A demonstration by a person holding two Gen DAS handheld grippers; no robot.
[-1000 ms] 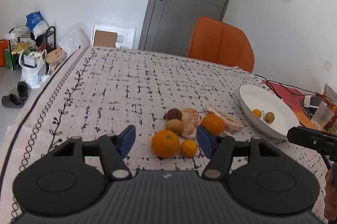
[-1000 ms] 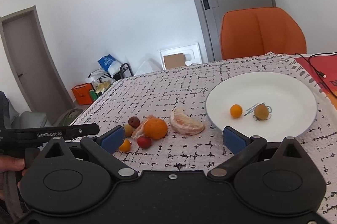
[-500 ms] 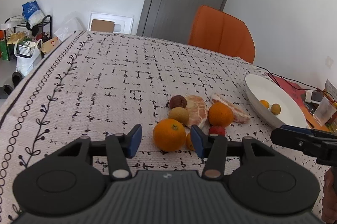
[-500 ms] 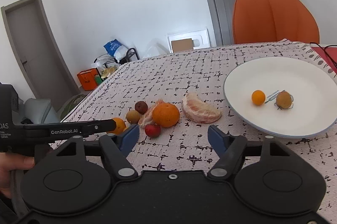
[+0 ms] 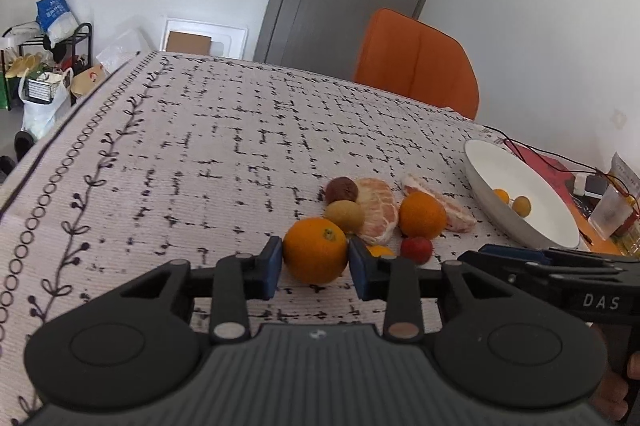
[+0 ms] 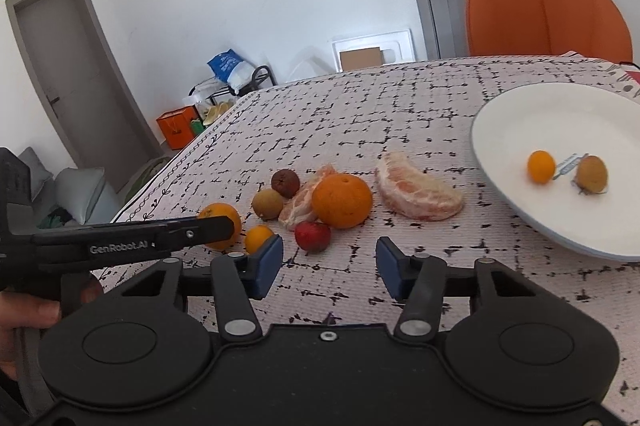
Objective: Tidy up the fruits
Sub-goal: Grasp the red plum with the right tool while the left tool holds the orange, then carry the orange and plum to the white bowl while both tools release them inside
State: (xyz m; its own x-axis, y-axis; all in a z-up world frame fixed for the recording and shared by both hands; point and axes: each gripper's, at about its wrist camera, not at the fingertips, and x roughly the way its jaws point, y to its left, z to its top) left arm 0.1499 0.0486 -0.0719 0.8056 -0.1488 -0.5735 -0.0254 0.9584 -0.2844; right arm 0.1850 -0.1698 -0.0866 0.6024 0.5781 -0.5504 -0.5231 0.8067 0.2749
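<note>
A: Left gripper? Its jaws have just been closing, and the blue pads sit against both sides of the near orange, pinching it. It rests on the tablecloth.

B: Right gripper?

A: Its jaws have been closing too, but they're apart with nothing between them. The red fruit lies just ahead of them.

B: Target?

A: Probably the white plate, off to the right, with two small fruits in it.

B: Tips?

A: Keep the grip centred on the orange and lift straight up before swinging right. The small orange sits just beside the right pad; don't nudge it. Mind the other gripper in the path.
</note>
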